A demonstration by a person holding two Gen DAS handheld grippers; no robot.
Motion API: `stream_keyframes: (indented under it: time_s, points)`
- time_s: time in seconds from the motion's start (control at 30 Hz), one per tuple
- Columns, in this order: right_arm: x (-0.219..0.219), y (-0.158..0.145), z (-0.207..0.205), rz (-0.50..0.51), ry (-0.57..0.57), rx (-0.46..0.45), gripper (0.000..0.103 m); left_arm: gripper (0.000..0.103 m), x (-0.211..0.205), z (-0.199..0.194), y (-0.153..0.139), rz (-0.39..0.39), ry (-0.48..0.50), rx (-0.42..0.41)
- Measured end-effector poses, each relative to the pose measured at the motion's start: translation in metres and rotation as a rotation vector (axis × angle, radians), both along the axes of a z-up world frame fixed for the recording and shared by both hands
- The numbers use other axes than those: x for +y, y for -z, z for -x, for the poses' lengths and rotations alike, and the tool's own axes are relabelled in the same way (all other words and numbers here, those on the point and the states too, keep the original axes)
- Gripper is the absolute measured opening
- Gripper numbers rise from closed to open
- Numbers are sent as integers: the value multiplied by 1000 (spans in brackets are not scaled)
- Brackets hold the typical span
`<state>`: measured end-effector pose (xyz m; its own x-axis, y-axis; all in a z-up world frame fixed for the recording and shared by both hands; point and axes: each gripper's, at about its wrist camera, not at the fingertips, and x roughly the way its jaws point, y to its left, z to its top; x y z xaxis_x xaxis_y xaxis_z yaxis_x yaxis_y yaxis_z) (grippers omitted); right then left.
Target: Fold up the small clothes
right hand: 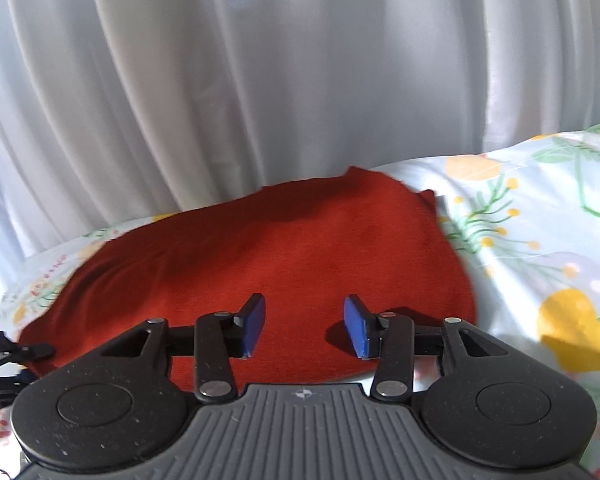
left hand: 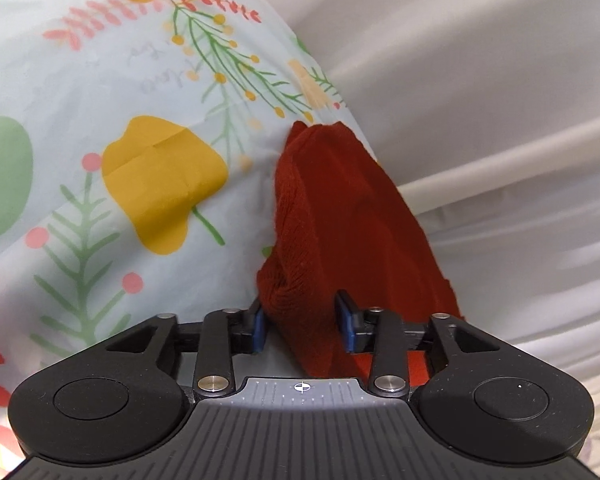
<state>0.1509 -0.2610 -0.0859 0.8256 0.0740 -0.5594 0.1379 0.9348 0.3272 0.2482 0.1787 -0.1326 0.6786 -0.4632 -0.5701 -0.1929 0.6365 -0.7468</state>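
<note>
From the left wrist view, the left gripper (left hand: 302, 320) has a bunched fold of the red knitted garment (left hand: 340, 216) between its blue pads (left hand: 350, 322). The cloth fills the gap and bulges up out of it, so the jaws look clamped on the garment, partly closed around the thick fold. The garment stretches away from the pads along the edge of the floral sheet (left hand: 100, 92), which is pale blue with yellow flowers and green sprigs. Beyond that edge of the sheet hangs a white curtain (left hand: 480, 60).

From the right wrist view, the right gripper (right hand: 304, 326) hangs just above the same red knitted garment (right hand: 260, 248), its blue pads (right hand: 356, 326) standing apart with nothing between them; only the flat cloth shows below the gap. The garment lies spread on the floral sheet (right hand: 540, 220), reaching close to the sheet's far edge by the white curtain (right hand: 260, 72). At the garment's left corner, the black fingers of the other gripper (right hand: 20, 354) reach in at the cloth's edge.
</note>
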Motion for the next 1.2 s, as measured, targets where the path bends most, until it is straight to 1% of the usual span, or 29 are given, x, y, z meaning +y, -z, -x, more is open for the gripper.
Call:
stream_keyframes:
  time_s: [0.03, 0.2, 0.27, 0.3, 0.33, 0.37, 0.4, 0.43, 0.5, 0.63, 0.7, 0.77, 0.8, 0.87, 0.93, 0.97, 1.0, 1.07, 1.13, 1.2]
  points:
    - [6, 0, -2, -14, -26, -2, 44, 53, 1, -3, 1, 28, -1, -7]
    - [50, 1, -22, -64, -153, 2, 44, 52, 9, -21, 8, 134, -59, 8]
    - [74, -1, -31, -64, -225, -2, 43, 46, 11, -29, 10, 152, -75, 17]
    - [85, -1, -35, -60, -251, -4, 41, 40, 12, -33, 12, 155, -80, 24]
    - [97, -1, -40, -52, -279, -3, 36, 34, 13, -37, 14, 165, -83, 32]
    - [109, 0, -45, -45, -306, -2, 33, 30, 14, -40, 16, 178, -85, 41]
    - [118, 2, -50, -37, -327, 3, 27, 25, 15, -43, 19, 186, -85, 52]
    - [126, 4, -55, -26, -344, 11, 22, 23, 15, -46, 20, 186, -82, 57]
    - [139, 9, -64, -19, -354, 22, 16, 20, 15, -48, 20, 181, -68, 55]
    - [154, 20, -71, 3, -347, 44, 16, 19, 17, -44, 14, 168, -22, -7]
    - [158, 24, -69, 12, -353, 26, 16, 19, 16, -45, 14, 154, -15, -8]
    - [162, 23, -69, 26, -367, 25, 16, 23, 16, -47, 17, 155, -13, -13]
    - [164, 20, -69, 25, -378, 17, 16, 28, 15, -48, 19, 161, -17, -8]
    - [169, 18, -68, 23, -383, 0, 16, 27, 16, -49, 22, 184, -33, -5]
    - [176, 23, -72, 47, -379, 29, 16, 27, 18, -51, 22, 195, -32, -5]
    - [177, 26, -73, 52, -389, 33, 16, 26, 18, -51, 21, 189, -32, -8]
    - [179, 28, -72, 70, -399, 22, 16, 21, 18, -52, 21, 182, -33, -4]
    - [186, 24, -70, 127, -417, 24, 16, 20, 18, -52, 21, 178, -34, 10]
    - [183, 20, -66, 112, -408, 19, 15, 17, 19, -52, 18, 172, -34, 18]
    - [175, 19, -63, 82, -377, 16, 15, 16, 18, -52, 11, 140, -28, 21]
